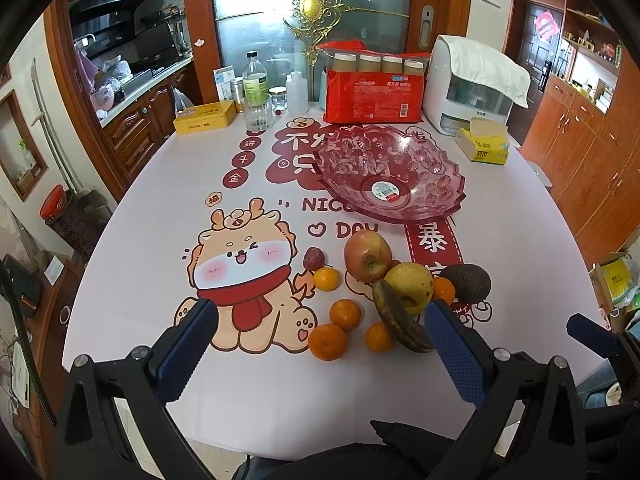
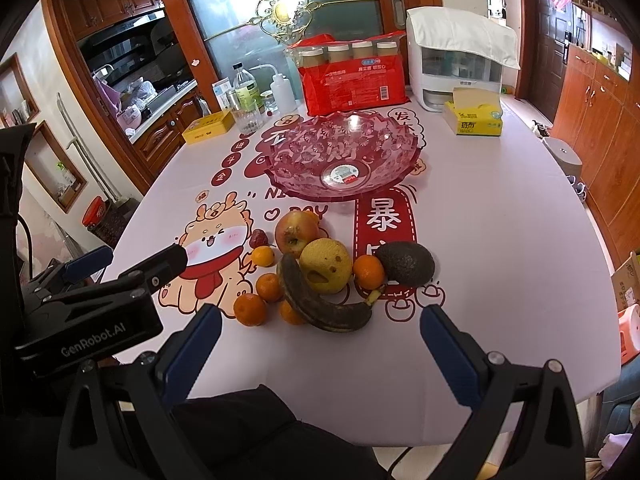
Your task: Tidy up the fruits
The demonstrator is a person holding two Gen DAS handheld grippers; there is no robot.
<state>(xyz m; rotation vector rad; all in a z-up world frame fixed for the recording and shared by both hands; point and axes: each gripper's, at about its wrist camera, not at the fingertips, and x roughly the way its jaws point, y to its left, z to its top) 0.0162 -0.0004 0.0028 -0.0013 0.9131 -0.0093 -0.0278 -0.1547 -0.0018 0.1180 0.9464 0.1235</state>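
- Both tongs hang above the near edge of the worktop [image 1: 132, 208], short of the fruit; we judge the task at its opening step, with no fruit yet lifted.
- Left tongs [image 1: 320, 334]: spread wide and empty, pads apart, aimed at the mandarin group.
- Furthest left in the pile lies a small red fruit [image 1: 313, 258], just beside a mandarin [image 1: 326, 279]; three more mandarins [image 1: 327, 342] sit nearer us, close together.
- Apple [image 1: 367, 255]: upright at the back of the pile, touching the yellow pear [image 1: 410, 286].
- Banana [image 2: 320, 304]: blackened, curved along the front of the pile, resting against the pear and partly covering one mandarin.
- Avocado [image 2: 405, 263]: at the right end, with another mandarin between it and the pear.
- Pink glass bowl [image 2: 400, 160]: behind the pile, apart from it, holding no fruit; only a label shows on its base. We take it as the destination.
- Right tongs [image 2: 321, 330]: likewise released and empty, in line with the banana.
- Next move, in our judgement: pick a loose outer fruit first, such as a front mandarin or the avocado, close on it gently, and carry it over the pile to the bowl without knocking the stacked pieces into rolling.
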